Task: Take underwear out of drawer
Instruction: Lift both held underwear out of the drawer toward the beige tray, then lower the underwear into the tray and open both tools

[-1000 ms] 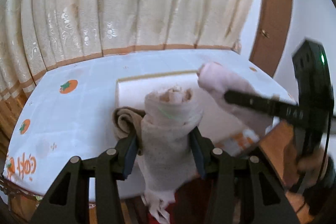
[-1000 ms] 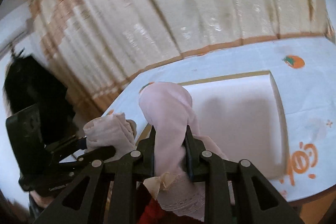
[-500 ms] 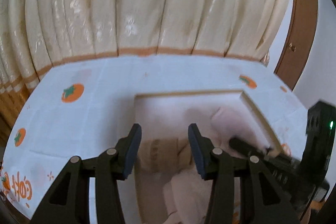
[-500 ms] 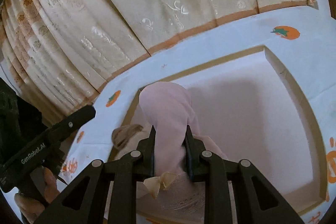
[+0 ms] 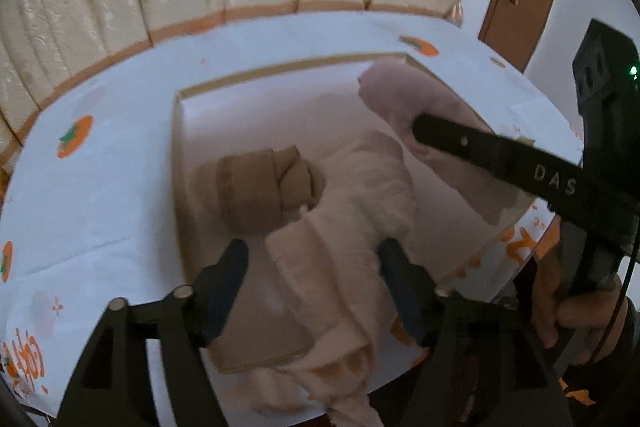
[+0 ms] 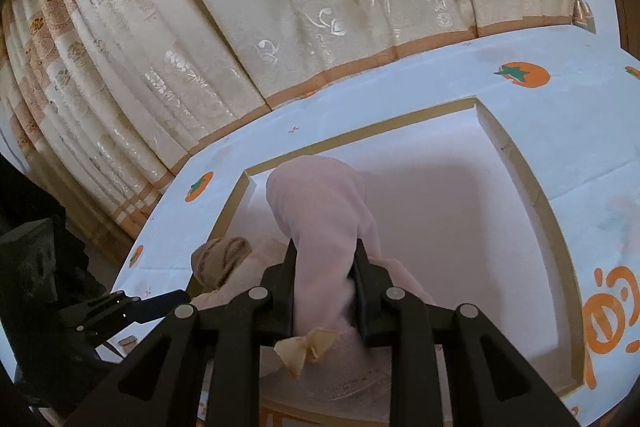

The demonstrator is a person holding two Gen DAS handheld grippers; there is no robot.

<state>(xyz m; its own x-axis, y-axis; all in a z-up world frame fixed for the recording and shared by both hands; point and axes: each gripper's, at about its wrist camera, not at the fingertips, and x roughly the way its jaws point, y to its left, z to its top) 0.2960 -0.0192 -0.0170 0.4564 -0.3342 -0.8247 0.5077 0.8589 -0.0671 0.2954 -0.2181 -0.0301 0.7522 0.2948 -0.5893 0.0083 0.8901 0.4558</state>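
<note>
White tray on a persimmon-print tablecloth

The table [image 6: 360,99] is covered by a pale cloth printed with orange persimmons; one fruit sits at 1 o'clock in the right wrist view, another at 9 o'clock in the left wrist view. Directly on it lies a shallow white tray [image 5: 178,195] with a tan rim [image 6: 532,187], its near edge reaching the table's front edge. A cream curtain [image 6: 280,7] hangs behind the table's far edge, at 12 o'clock.

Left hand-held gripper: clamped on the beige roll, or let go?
Let go. The left hand-held gripper has just been opening; the beige roll lies between its jaws, a gap showing beside the left pad, its end resting in the drawer.
</note>
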